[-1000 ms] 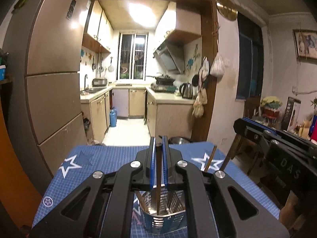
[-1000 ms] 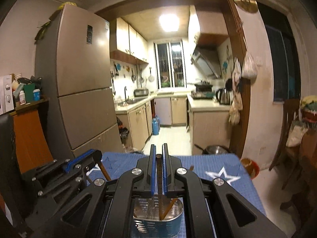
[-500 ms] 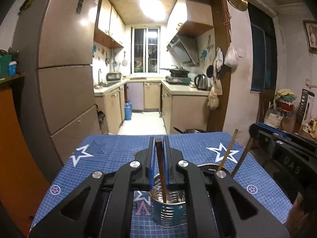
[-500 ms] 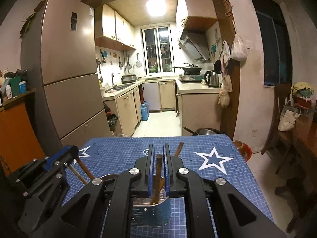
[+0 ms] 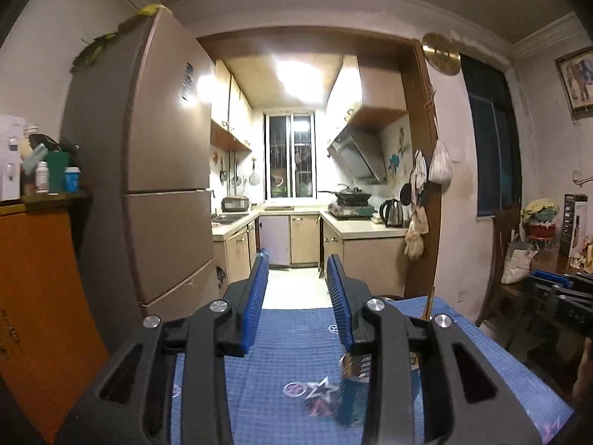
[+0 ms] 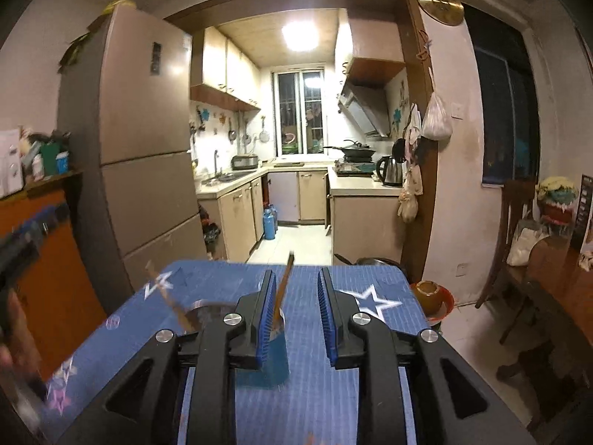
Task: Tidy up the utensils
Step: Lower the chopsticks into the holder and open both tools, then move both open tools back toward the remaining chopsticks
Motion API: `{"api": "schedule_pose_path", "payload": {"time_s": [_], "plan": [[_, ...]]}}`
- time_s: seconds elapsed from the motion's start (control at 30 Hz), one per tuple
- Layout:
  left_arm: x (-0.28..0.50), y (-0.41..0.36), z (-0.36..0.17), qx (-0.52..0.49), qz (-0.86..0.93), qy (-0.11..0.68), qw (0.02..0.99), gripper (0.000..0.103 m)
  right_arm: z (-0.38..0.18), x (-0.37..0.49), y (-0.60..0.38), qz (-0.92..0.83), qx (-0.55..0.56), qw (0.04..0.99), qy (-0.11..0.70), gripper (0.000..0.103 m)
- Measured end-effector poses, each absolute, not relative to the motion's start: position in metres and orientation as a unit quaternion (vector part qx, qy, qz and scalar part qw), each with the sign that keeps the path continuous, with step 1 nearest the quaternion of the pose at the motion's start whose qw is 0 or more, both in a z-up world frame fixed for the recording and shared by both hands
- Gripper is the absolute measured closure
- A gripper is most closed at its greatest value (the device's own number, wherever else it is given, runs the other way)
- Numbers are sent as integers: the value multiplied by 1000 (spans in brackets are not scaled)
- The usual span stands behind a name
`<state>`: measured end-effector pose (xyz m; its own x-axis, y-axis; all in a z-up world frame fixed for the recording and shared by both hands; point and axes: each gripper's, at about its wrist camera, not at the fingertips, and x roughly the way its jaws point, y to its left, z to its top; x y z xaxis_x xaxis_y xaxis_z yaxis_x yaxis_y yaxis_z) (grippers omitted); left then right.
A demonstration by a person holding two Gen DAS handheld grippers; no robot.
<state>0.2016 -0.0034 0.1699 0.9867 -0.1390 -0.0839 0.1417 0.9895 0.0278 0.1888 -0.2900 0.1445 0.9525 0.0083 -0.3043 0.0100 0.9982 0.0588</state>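
Both tongs have just let go: a sec ago each was pinched on a chopstick over the metal holder [image 6: 265, 348], now L tongs [image 5: 302, 304] and R tongs [image 6: 294, 315] have their blue pads apart, jaws opening, nothing between them. In the R wrist view one chopstick [image 6: 283, 283] stands tilted in the holder, just behind the L pad of the R tongs but not pressed by it; a 2nd, blurred chopstick [image 6: 166, 296] leans out over the holder's left rim. Holder sits mid tabletop [image 6: 370, 389], on the blue star mat. In the L wrist view the holder [image 5: 357, 367] is mostly hidden behind the R finger, with a stick tip [image 5: 429, 302] poking up past it. Both views have pulled back from the holder vs half a sec ago. Reads as drop-off done for this pair; can't tell if more utensils are left, none visible on the mat. Room: mat is bare near and right of the holder; far edge drops to the kitchen floor; right edge is near a bowl [image 6: 431, 293] on a stool and a chair. Other tool sits blurred at far left of the R view, so keep lateral moves short.
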Motion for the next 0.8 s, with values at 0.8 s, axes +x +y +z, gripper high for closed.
{"api": "schedule_pose_path", "payload": {"time_s": [0.8], "plan": [[-9,47,-63,123,-115,213,962,84,-61,-68,-250,16,-25,969,245,78]]}}
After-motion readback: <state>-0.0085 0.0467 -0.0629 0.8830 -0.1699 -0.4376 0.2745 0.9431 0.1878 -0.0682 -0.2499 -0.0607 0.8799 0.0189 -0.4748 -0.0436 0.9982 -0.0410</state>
